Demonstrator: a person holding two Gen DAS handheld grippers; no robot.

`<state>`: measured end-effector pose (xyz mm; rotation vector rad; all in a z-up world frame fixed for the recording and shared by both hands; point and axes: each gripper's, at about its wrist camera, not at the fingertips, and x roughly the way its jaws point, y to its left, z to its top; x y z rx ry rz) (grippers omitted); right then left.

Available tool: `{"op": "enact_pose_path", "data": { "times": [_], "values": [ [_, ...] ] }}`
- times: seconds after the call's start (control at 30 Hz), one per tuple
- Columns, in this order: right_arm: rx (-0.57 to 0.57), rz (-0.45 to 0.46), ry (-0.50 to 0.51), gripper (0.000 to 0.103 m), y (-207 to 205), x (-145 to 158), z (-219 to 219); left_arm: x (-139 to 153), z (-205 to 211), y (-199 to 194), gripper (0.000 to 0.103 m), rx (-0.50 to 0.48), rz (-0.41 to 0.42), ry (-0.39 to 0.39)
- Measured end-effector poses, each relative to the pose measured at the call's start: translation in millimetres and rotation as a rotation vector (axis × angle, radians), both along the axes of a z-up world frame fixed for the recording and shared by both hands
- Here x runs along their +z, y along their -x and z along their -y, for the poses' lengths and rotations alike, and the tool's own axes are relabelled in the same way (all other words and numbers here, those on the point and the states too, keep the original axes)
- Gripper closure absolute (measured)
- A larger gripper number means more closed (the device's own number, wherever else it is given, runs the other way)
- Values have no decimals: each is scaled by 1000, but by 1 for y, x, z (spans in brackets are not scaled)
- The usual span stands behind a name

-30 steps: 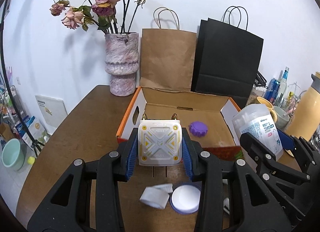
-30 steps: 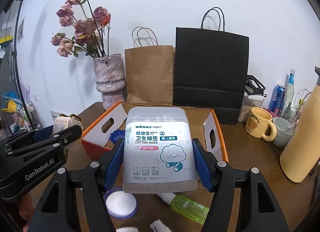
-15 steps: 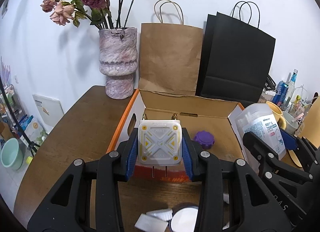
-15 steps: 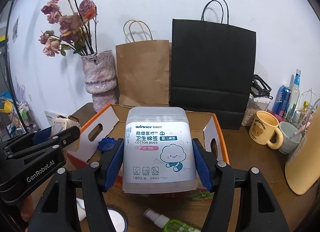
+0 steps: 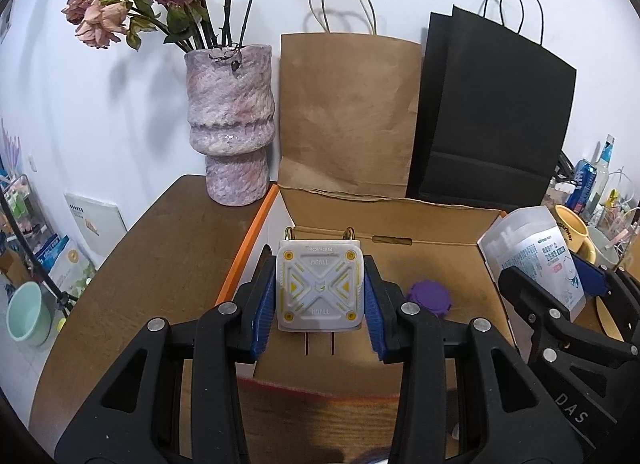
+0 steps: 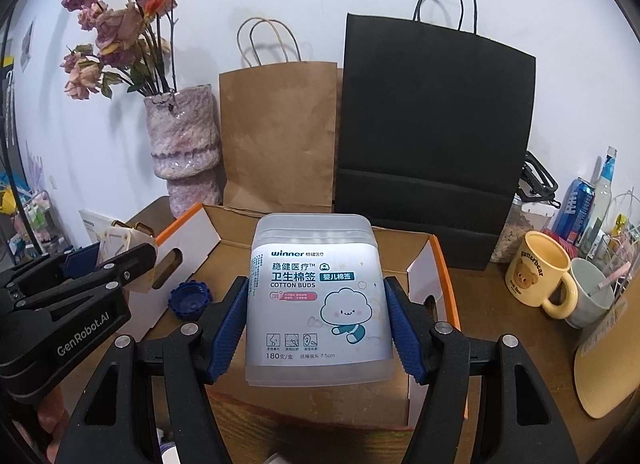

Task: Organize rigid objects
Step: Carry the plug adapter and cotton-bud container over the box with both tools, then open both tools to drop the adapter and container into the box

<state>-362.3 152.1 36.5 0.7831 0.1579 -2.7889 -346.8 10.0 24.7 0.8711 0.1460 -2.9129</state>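
Behind the cardboard box (image 5: 392, 220), vase (image 5: 232, 124) and paper bags (image 5: 348, 112) stand.

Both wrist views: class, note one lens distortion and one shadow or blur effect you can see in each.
Left wrist view: dark rounded corners from the fisheye, black bag leaning; the vase casts a soft shadow on the wall. Right wrist view: same curved frame; the cotton buds box is sharp, the wall glares above.

Both views are bright and evenly lit, with soft shadows on the white wall (image 5: 80, 112) behind the flowers (image 6: 116, 36). Fisheye distortion bends the edges and darkens the corners; glare whitens the cotton bud box (image 6: 316, 296) label's top.
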Motion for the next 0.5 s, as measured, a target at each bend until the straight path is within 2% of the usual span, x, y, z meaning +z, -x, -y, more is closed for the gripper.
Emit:
{"op": "enact_pose_path", "data": {
  "times": [0.5],
  "values": [
    [-1, 63, -36, 33, 33, -21, 2, -12, 2, 37, 68, -3, 41, 30]
  ]
}}
